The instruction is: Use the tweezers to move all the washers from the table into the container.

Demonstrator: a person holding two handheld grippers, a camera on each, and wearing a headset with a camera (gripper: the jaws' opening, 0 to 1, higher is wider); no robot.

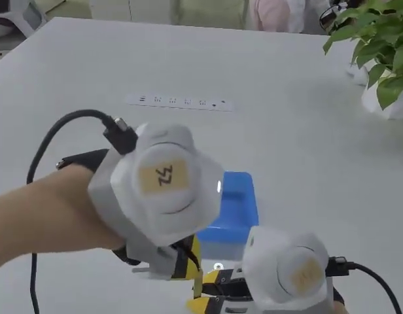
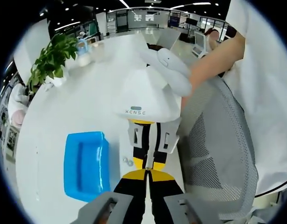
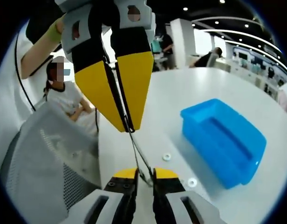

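The left gripper's (image 3: 127,126) yellow jaws were pressed together on one end of the tweezers (image 3: 136,151). The right gripper's (image 3: 144,175) jaws were closed on the other end, so the thin tool ran straight between the two, held above the counter (image 3: 181,93). Which end carried the tips was too fine to tell.

Two washers (image 3: 167,157) lay flat on the counter just beyond the jaws, a little apart from each other. They sat between the blue container (image 3: 206,144) and the counter edge by the mesh chair (image 3: 50,154). The container stood just beside them, open side up, with no washers visible inside it.

The step in hand looked like settling a working hold on the tweezers before the first pick. To do it well, one gripper should probably let go only once the other had the tool square and firm, since a slim tool could twist or drop. The tips should then come down steeply over the nearer washer, catch its rim or its hole, and squeeze gently so the ring did not flick away. The lift should be short and low across to the container.
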